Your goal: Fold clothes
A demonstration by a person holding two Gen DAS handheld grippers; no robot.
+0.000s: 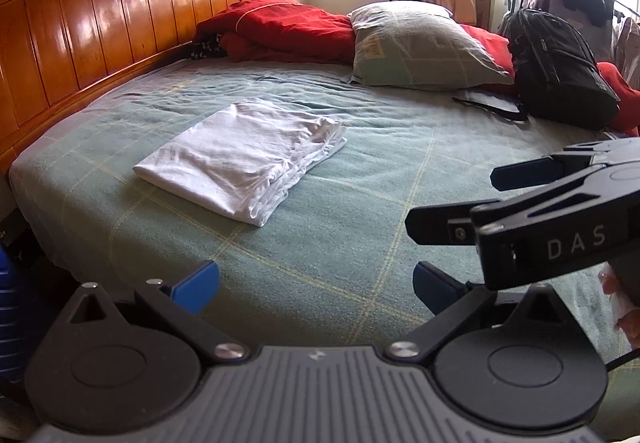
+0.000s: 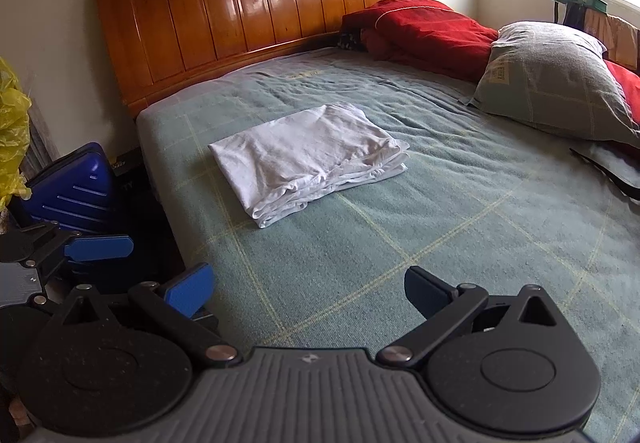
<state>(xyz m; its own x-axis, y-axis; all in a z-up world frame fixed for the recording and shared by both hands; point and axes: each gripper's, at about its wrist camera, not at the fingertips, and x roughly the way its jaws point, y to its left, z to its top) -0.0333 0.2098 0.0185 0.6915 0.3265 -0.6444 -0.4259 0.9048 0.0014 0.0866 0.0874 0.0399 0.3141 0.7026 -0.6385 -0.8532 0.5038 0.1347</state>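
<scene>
1. The task's thing, a white garment (image 1: 244, 159), lies folded into a flat rectangle on the green checked bedspread (image 1: 360, 243), between the wooden headboard (image 1: 100, 23) and both claws. Its layered, slightly uneven edges face the claws.

2. Left claw (image 1: 316, 283): spread wide, holding nothing, hovering over the bedspread well short of the garment.

3. Right claw (image 2: 308, 287): likewise spread wide and empty, on the side of the garment away from the headboard. In the left view it sits just beside the left claw.

4. Judgement: the fold looks complete or nearly so; at most a tidy of the ragged edge remains.

5. Risks:
   - Pinching only the top layer at the stacked edge would peel the fold open.
   - Dragging the garment across the bedspread could bunch both cloths, since the bedspread is loose and already wrinkled.
   - The two claws are close together; a careless approach could knock them against each other.

6. A grey pillow (image 1: 420, 43), red quilt (image 1: 280, 27) and black backpack (image 1: 556, 63) lie well beyond the garment and pose no obstruction.
</scene>
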